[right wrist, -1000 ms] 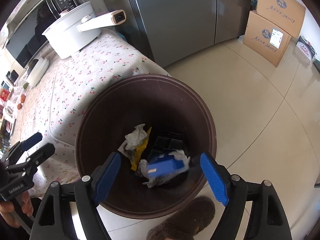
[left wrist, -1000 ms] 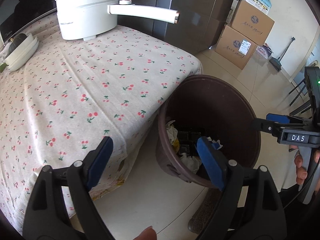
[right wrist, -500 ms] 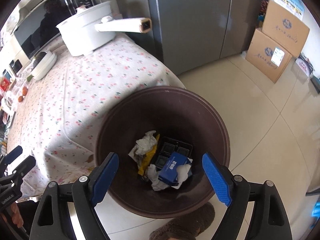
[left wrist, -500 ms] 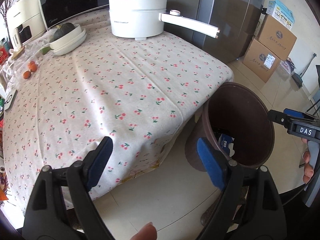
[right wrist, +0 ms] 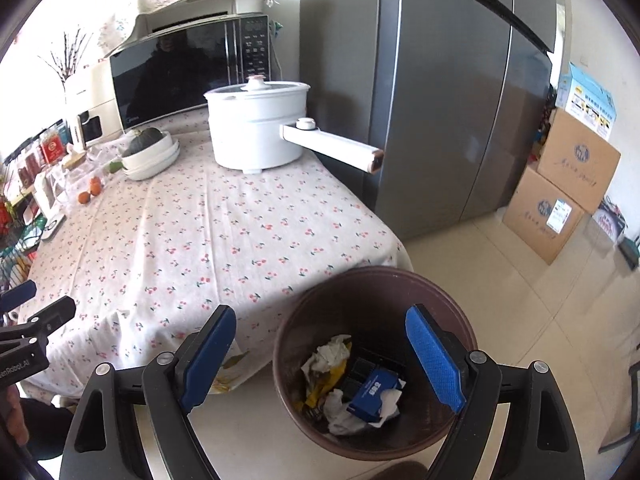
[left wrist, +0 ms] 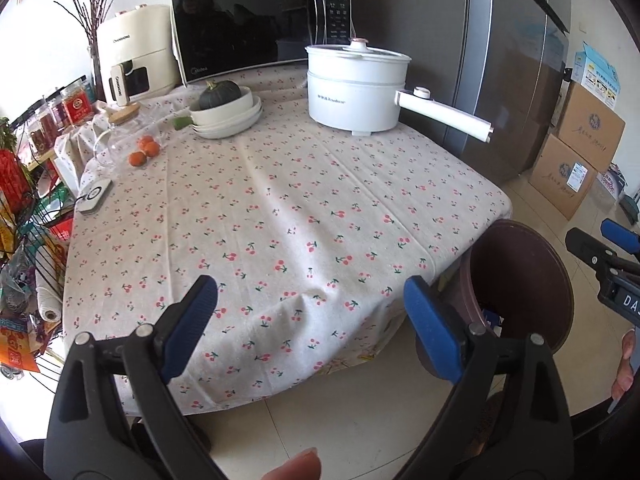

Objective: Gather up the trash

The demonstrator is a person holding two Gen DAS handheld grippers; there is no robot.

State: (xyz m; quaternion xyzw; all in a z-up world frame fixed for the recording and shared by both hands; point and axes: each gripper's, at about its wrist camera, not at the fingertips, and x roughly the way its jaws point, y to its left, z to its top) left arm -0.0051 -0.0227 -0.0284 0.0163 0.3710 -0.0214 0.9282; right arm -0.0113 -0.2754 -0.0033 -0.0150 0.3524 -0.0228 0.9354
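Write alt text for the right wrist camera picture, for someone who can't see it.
An open, empty right gripper hangs over a brown trash bin on the floor, holding crumpled paper and a blue box. Beside it stands a table with a white pot.

In the left wrist view, the brown trash bin [left wrist: 520, 280] shows almost none of its contents: its near wall and the left gripper's [left wrist: 312, 320] right finger hide all but a sliver of the blue box [left wrist: 490, 317]. The right gripper [left wrist: 612, 264] is cut off by the picture's right edge. In the right wrist view, the black tray [right wrist: 366, 368] lies mostly buried under the blue box [right wrist: 374, 392] and crumpled paper [right wrist: 330, 354]. The box's print is too small to read.
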